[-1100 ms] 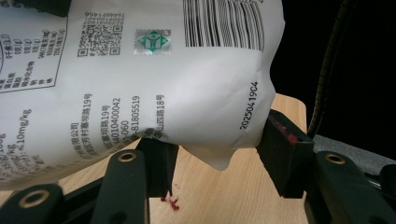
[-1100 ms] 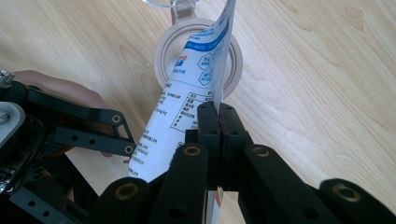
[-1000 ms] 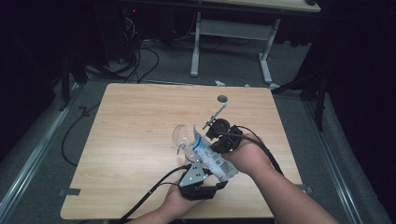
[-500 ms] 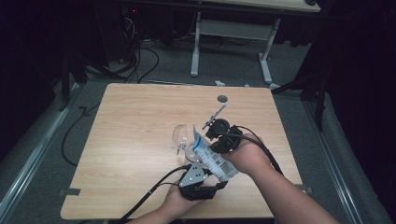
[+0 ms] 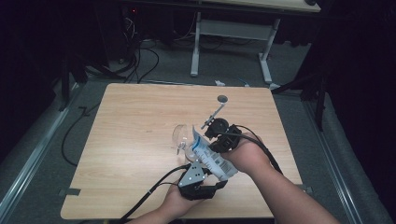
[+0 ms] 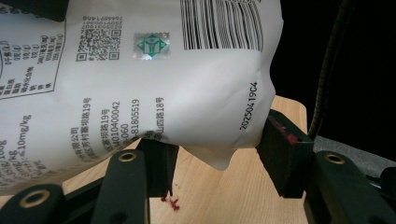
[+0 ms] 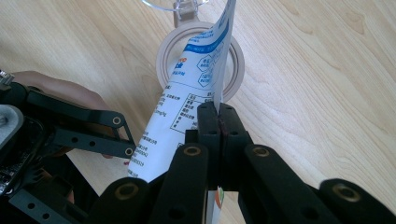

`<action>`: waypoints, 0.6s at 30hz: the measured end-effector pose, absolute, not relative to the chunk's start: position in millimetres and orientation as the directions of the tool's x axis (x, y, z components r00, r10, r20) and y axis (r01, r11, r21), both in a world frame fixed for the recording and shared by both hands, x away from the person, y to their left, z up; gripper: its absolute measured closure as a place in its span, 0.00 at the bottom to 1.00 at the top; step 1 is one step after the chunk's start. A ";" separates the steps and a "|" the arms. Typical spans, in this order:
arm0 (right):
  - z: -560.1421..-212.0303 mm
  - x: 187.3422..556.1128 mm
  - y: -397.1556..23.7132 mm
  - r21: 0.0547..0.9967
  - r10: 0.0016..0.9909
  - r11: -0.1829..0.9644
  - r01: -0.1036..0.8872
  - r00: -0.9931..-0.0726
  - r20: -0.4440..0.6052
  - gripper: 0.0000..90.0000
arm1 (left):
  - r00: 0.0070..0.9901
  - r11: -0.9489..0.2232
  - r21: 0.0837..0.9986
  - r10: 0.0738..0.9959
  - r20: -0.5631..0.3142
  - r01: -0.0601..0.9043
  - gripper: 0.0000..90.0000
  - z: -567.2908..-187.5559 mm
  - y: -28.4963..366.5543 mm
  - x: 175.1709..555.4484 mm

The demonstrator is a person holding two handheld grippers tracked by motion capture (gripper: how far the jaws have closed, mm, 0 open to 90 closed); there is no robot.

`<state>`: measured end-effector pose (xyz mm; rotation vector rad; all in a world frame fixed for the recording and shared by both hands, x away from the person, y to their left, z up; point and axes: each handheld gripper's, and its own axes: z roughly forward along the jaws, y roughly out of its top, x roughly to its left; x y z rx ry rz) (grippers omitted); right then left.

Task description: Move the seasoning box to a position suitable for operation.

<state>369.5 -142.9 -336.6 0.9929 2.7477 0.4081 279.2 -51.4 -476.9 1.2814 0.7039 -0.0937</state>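
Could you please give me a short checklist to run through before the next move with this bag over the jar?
1. Right gripper pinches the white bag by its edge, jaws closed flat on it: ok.
2. Left gripper holds the bag's lower end, the bag between both pads: ok.
3. Bag's top end points at the mouth of the round jar: ok.
4. Bag opened at the top: cannot tell.
5. Jar stands on the wooden table, apart from its edges: ok.
6. Small stand behind the hands is out of the bag's way: ok.
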 end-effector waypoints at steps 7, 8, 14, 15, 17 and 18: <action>-336.7 370.4 -142.9 0.320 0.644 0.740 0.591 -0.760 -0.085 1.00 | 0.789 0.313 0.842 0.313 -0.528 0.440 0.56 -476.8 -51.2 279.5; -336.7 370.5 -142.9 0.321 0.644 0.740 0.591 -0.760 -0.084 1.00 | 0.789 0.314 0.841 0.313 -0.529 0.440 0.56 -476.6 -51.2 279.5; -336.6 370.9 -141.9 0.321 0.644 0.740 0.591 -0.761 -0.083 1.00 | 0.788 0.315 0.841 0.313 -0.529 0.439 0.56 -476.5 -50.9 279.6; -336.6 371.1 -141.9 0.320 0.641 0.742 0.589 -0.762 -0.085 1.00 | 0.788 0.316 0.841 0.314 -0.529 0.439 0.56 -476.4 -50.9 279.8; -336.4 371.1 -141.4 0.318 0.645 0.740 0.592 -0.760 -0.086 1.00 | 0.788 0.318 0.840 0.313 -0.530 0.439 0.56 -476.3 -50.9 280.0; -336.3 371.3 -141.3 0.318 0.644 0.741 0.592 -0.760 -0.086 1.00 | 0.788 0.317 0.840 0.313 -0.530 0.439 0.56 -476.3 -50.8 280.1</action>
